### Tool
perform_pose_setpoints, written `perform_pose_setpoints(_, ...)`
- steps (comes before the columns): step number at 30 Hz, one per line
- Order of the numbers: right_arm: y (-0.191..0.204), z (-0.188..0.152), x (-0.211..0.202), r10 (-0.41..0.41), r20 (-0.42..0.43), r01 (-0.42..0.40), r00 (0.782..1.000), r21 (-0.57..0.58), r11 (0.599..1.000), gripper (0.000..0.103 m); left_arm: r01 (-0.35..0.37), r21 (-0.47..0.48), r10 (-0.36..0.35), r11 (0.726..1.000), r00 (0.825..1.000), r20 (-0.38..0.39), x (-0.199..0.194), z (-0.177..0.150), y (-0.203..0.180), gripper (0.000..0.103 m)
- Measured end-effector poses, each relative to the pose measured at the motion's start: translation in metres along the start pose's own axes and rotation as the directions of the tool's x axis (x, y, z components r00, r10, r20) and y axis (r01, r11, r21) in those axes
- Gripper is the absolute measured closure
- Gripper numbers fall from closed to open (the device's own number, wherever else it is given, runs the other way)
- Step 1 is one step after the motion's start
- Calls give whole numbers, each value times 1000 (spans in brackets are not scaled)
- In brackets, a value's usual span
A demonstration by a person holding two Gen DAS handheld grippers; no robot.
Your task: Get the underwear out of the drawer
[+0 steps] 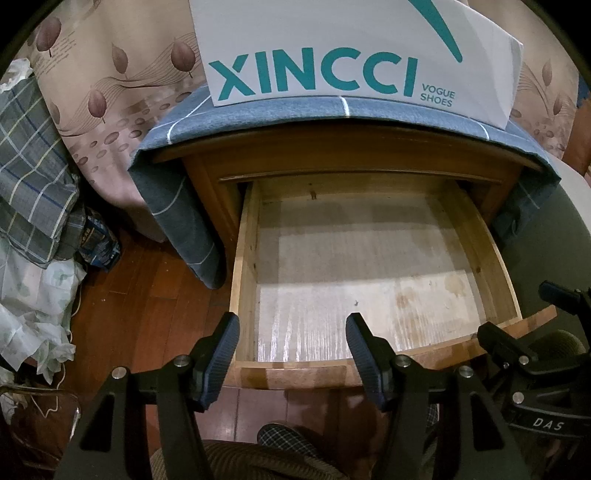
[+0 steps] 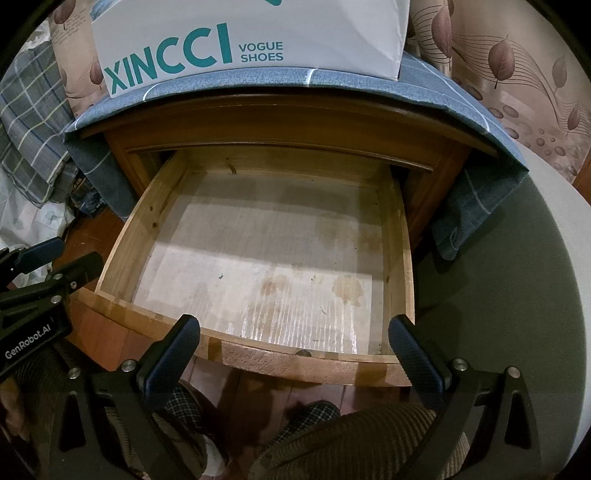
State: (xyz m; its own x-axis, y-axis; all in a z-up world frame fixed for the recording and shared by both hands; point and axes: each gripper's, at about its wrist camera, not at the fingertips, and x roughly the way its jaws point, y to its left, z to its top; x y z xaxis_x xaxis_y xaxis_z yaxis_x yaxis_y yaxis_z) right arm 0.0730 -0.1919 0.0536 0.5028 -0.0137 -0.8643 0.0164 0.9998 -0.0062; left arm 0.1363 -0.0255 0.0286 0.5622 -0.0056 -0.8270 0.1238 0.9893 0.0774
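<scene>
The left gripper hangs over the front-left corner of the drawer with its ribbed dark pads spread apart and nothing between them; the right gripper hovers above the front rail, its fingers likewise wide and empty. No underwear shows in either view: the pulled-out drawer holds only a pale, faintly striped liner marked with a few brownish stains, so the garment is either already out or lies somewhere the cameras do not reach, and I cannot tell which. As a judgement, the sensible move is to check the shadowed back strip under the cabinet top before reaching in, keeping both tools level and clear of the thin side walls, and to pinch soft cloth at a fold, not scrape the liner. From left to right: a heap of checked fabric on the dark red plank floor, raw light pine drawer walls, glossy orange-brown cabinet, a blue cloth with white grid lines draped over it, a smooth white shoe box on top, and a leaf-printed curtain behind
</scene>
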Motion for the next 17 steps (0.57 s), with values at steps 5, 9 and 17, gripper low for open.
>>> perform_pose_setpoints(5, 0, 0, 0, 0, 0, 0, 1000, 0, 1000, 2, 0, -1, 0, 1000, 1000, -1, 0, 0, 0, 42)
perform_pose_setpoints(9, 1, 0, 0, -1, -1, 1, 1000, -1, 1000, 2, 0, 3, 0, 1000, 1000, 2, 0, 0, 1, 42)
perform_pose_setpoints(17, 0, 0, 0, 0, -1, 0, 1000, 0, 1000, 2, 7, 18, -7, 1000, 1000, 4, 1, -1, 0, 42)
